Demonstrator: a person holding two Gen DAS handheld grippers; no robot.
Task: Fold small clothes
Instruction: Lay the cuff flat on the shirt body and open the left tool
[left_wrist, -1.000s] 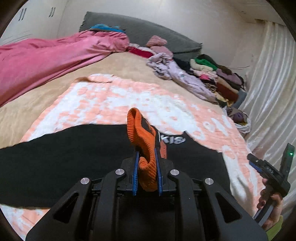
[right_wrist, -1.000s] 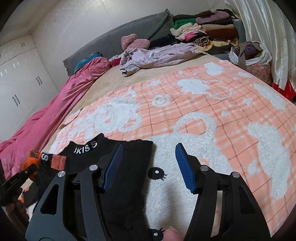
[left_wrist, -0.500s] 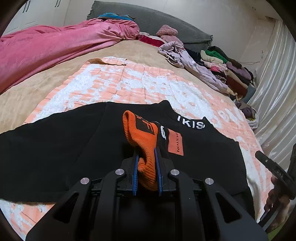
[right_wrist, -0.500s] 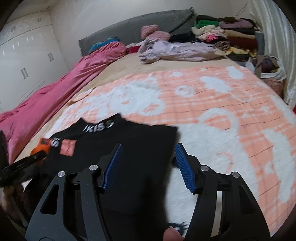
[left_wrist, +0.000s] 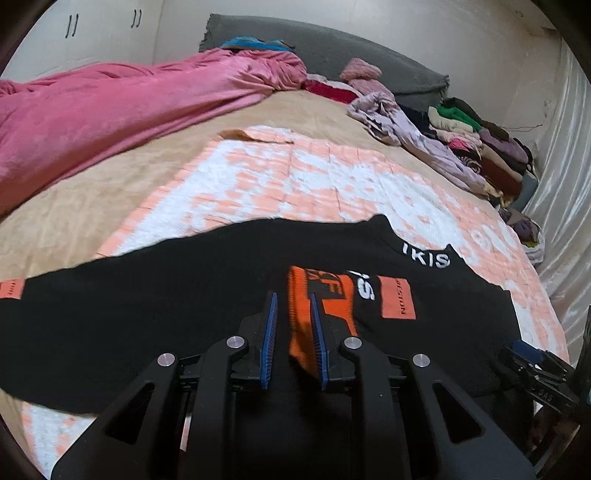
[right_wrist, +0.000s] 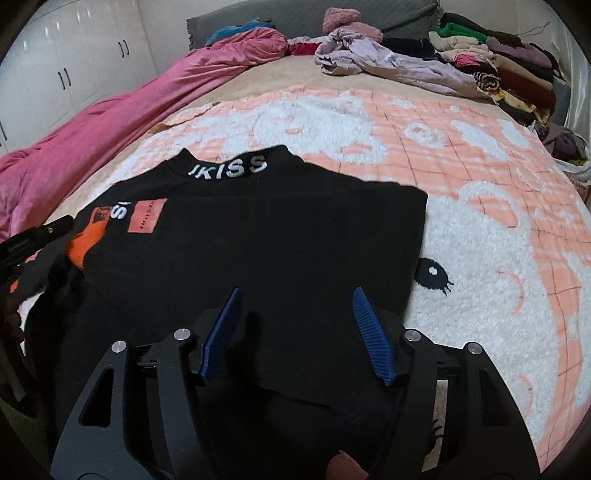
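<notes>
A black top (right_wrist: 277, 240) with a white-lettered collar lies flat on the peach and white blanket (right_wrist: 480, 240). Its sleeve is folded across the chest, and the orange cuff (left_wrist: 299, 306) rests on the black cloth. My left gripper (left_wrist: 293, 295) is opening: the cuff stands between the jaws against the right pad, with a gap to the left pad. My right gripper (right_wrist: 296, 290) hovers over the top's lower right part, its jaws spreading with only the flat cloth below them. Each gripper shows in the other's view, the left gripper (right_wrist: 37, 234) and the right gripper (left_wrist: 532, 365).
A pink quilt (left_wrist: 110, 110) covers the bed's left side. Loose lilac clothes (right_wrist: 388, 62) and a stack of folded clothes (right_wrist: 498, 62) sit at the far right by a pale curtain (left_wrist: 561, 221). White wardrobe doors (right_wrist: 74, 74) stand far left.
The left gripper came down and forward, laying the orange cuff on the top's chest, and its pads parted from it. The right gripper slid left over the top and spread wider.
</notes>
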